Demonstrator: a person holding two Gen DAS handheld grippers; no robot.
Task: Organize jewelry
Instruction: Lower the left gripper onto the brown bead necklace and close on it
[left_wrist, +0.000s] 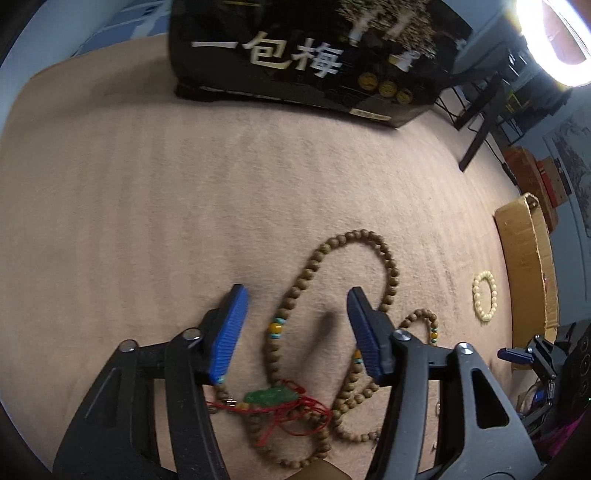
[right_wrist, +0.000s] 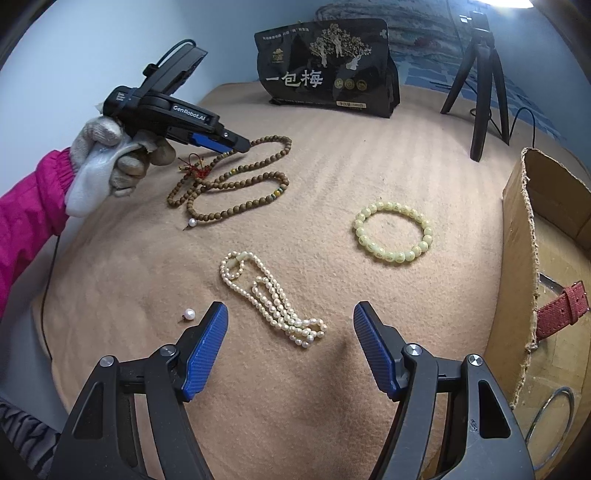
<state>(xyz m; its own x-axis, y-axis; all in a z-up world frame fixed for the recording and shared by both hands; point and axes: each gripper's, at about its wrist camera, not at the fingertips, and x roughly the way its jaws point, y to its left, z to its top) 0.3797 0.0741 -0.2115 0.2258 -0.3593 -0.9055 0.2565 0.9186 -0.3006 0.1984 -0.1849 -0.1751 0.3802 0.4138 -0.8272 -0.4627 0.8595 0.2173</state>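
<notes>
A long brown bead necklace (left_wrist: 388, 266) with a green pendant (left_wrist: 271, 396) and red cord lies coiled on the tan blanket (left_wrist: 147, 203). My left gripper (left_wrist: 295, 295) is open just above it, fingers astride one strand; it also shows in the right wrist view (right_wrist: 236, 144) over the same necklace (right_wrist: 236, 184). My right gripper (right_wrist: 290, 314) is open and empty, hovering over a white pearl necklace (right_wrist: 273, 299). A pale yellow bead bracelet (right_wrist: 393, 231) lies to the right, also in the left wrist view (left_wrist: 484, 296). A loose pearl (right_wrist: 189, 314) lies left.
An open cardboard box (right_wrist: 517, 229) stands at the right edge, holding a red strap (right_wrist: 561, 310) and a metal ring (right_wrist: 550, 417). A black snack bag (right_wrist: 328, 66) stands at the back. A black tripod (right_wrist: 480, 92) stands back right.
</notes>
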